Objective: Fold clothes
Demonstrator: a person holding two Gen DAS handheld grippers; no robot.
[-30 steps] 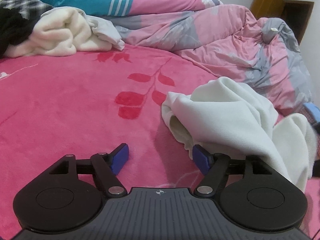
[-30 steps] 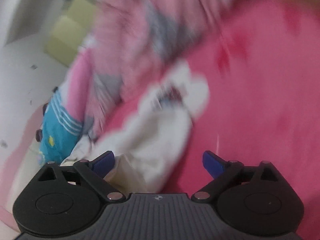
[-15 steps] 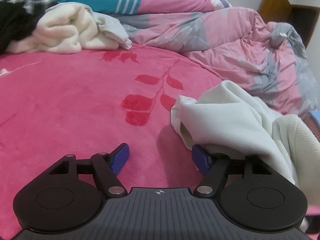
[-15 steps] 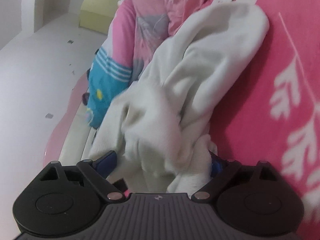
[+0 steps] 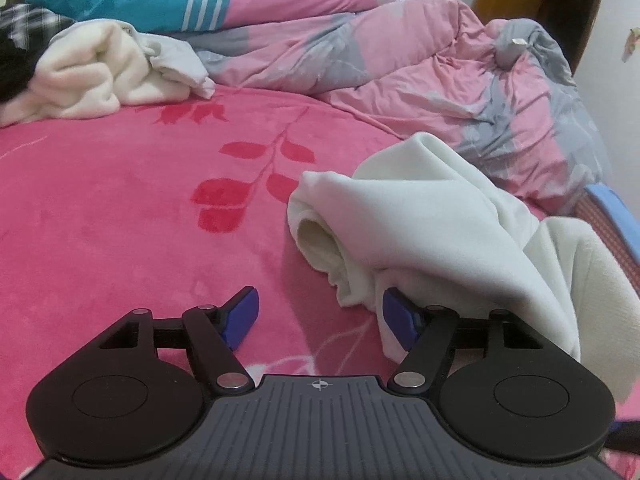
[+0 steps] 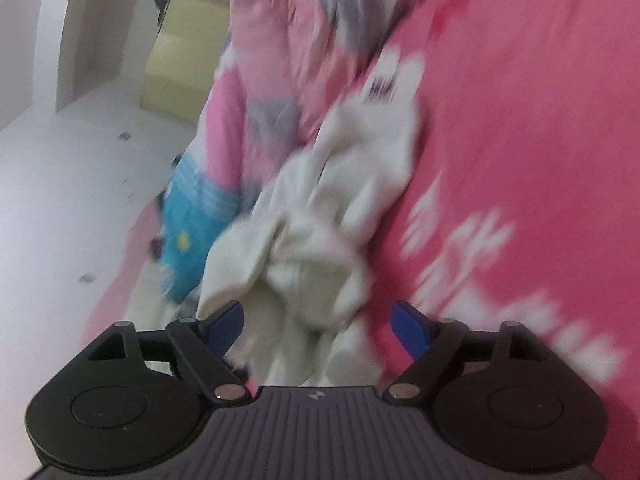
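We see our left gripper [image 5: 320, 314] wide open, the white sweatshirt [image 5: 420, 216] at two o'clock. Our right gripper [image 6: 318, 322], closing a little, stays wide around its bunched cloth [image 6: 316, 248].

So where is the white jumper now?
In the left wrist view the white jumper lies crumpled on the pink blanket, right of centre, beside the pink-and-grey quilt.

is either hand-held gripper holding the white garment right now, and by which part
Neither. The left hand-held gripper stands open beside the white garment. The right hand-held gripper, jaws just closing, straddles its bunched end unclamped.
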